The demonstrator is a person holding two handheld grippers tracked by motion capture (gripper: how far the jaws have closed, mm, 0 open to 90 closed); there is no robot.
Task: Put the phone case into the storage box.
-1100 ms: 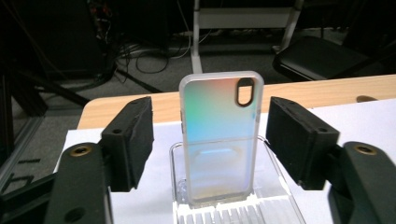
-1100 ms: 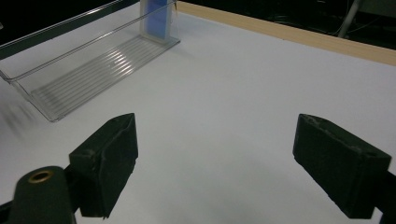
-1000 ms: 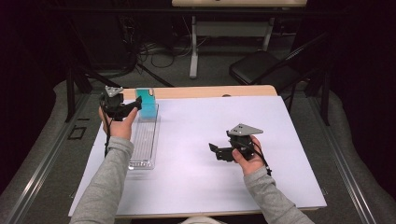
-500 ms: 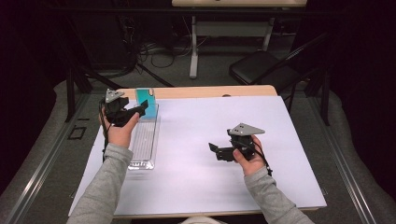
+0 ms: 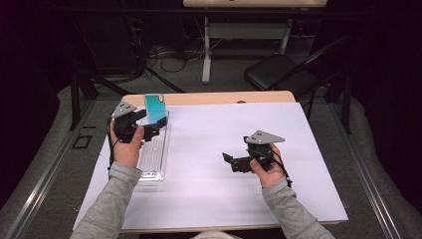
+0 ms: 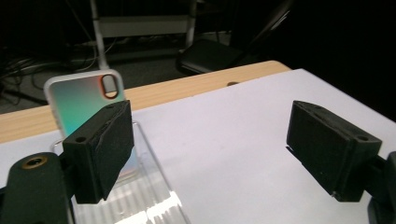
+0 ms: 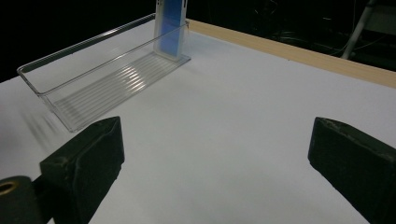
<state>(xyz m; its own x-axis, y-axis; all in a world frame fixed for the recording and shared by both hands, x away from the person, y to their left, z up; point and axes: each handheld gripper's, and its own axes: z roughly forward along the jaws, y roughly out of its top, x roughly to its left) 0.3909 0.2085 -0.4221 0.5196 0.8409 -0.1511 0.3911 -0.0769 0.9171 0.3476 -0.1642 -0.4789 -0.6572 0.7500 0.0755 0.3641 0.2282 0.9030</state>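
Setting: a dark room with a folding chair (image 5: 281,72) and cables on the floor beyond a wooden table (image 5: 209,98) covered by a white sheet (image 5: 224,149).

High view. Landmark: a long clear plastic tray (image 5: 153,152) lying at the left side of the sheet, one short end toward the far edge of the table. A phone case (image 5: 155,108), teal-faced, stands upright in the far end of the tray. The left gripper (image 5: 149,130) is held over the far half of the tray, just on the near side of the case, jaws pointing right; no contact with the case is visible. The right gripper (image 5: 230,160) is held well to the right of the tray, over bare sheet, jaws pointing left toward it.

Left gripper view. The two black jaws stand wide apart and have just been opening; nothing lies between them. The case (image 6: 86,100) rises behind the left jaw, camera cut-out at its upper corner, its lower part inside the tray (image 6: 149,205).

Right gripper view. The jaws stand wide apart, having just been opening, with only white sheet (image 7: 224,140) between them. The tray (image 7: 105,74) lies ahead, apart from the jaws; the case (image 7: 170,28) stands upright at its far end.
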